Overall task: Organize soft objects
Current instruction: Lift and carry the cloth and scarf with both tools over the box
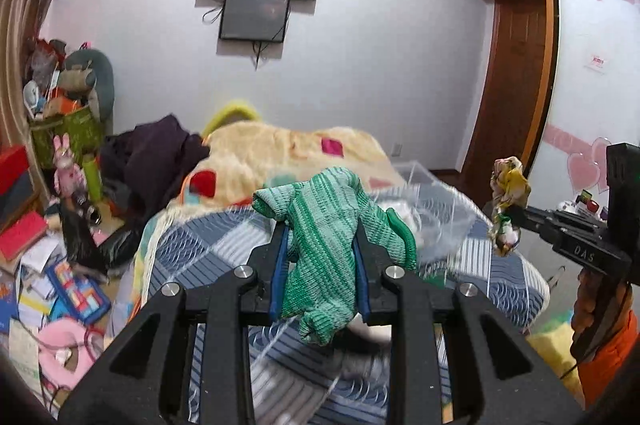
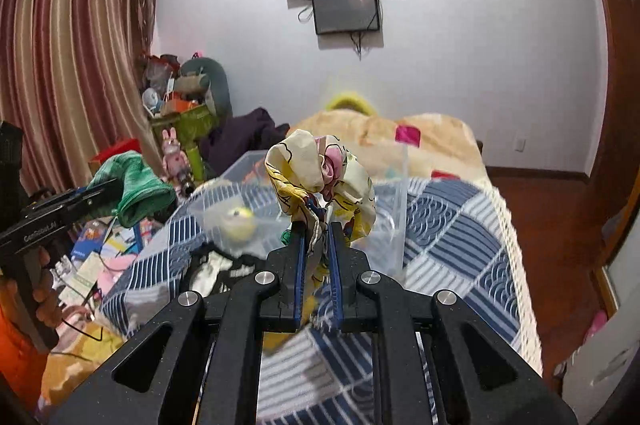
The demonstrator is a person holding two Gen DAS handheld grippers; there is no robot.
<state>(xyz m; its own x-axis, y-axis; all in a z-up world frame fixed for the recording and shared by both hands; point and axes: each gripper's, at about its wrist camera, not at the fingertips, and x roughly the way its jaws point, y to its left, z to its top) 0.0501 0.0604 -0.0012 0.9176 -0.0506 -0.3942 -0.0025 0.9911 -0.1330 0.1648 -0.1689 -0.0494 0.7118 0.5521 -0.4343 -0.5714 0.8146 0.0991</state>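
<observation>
My left gripper is shut on a green striped knit cloth, held above the bed; it also shows at the left of the right wrist view. My right gripper is shut on a crumpled yellow and pink printed cloth, also seen at the right of the left wrist view. A clear plastic bin stands on the bed just beyond both grippers, with a small yellow-white soft toy inside.
The bed has a blue and white patterned quilt and a beige blanket behind. Black and white clothes lie on the quilt. Toys, books and bags clutter the floor left of the bed. A wooden door stands at right.
</observation>
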